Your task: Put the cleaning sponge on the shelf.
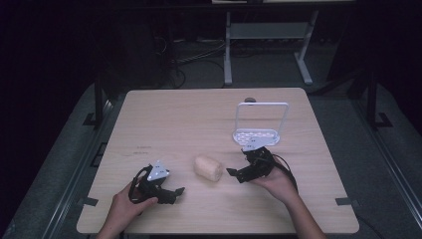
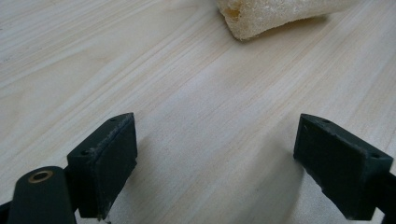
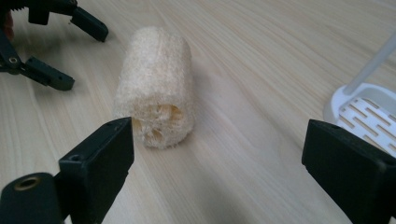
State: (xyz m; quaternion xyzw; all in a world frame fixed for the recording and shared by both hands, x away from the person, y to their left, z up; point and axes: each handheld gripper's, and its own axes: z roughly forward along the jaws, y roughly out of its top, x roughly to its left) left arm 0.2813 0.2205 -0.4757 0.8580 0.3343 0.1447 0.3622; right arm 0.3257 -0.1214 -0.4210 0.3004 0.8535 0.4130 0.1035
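A pale, fibrous loofah roll (image 1: pixel 208 169) lies on its side on the light wooden table (image 1: pixel 174 119), between the two grippers. My left gripper (image 1: pixel 175 194) rests to its left near the front edge, open and empty; in the left gripper view (image 2: pixel 224 163) the loofah (image 2: pixel 271 16) lies ahead, apart from the jaws. My right gripper (image 1: pixel 234 175) sits just right of the roll, open. In the right gripper view (image 3: pixel 224 172) the loofah's end (image 3: pixel 156 86) faces the camera, just beyond the left jaw, and nothing is between the jaws. The left gripper (image 3: pixel 60 51) shows beyond the roll.
A white slotted tray with a tall loop handle (image 1: pixel 259 130) stands just behind the right gripper, its edge (image 3: pixel 369 112) at the right in the right gripper view. Bare tabletop stretches behind and to the left. Desk legs and cables stand on the dark floor beyond.
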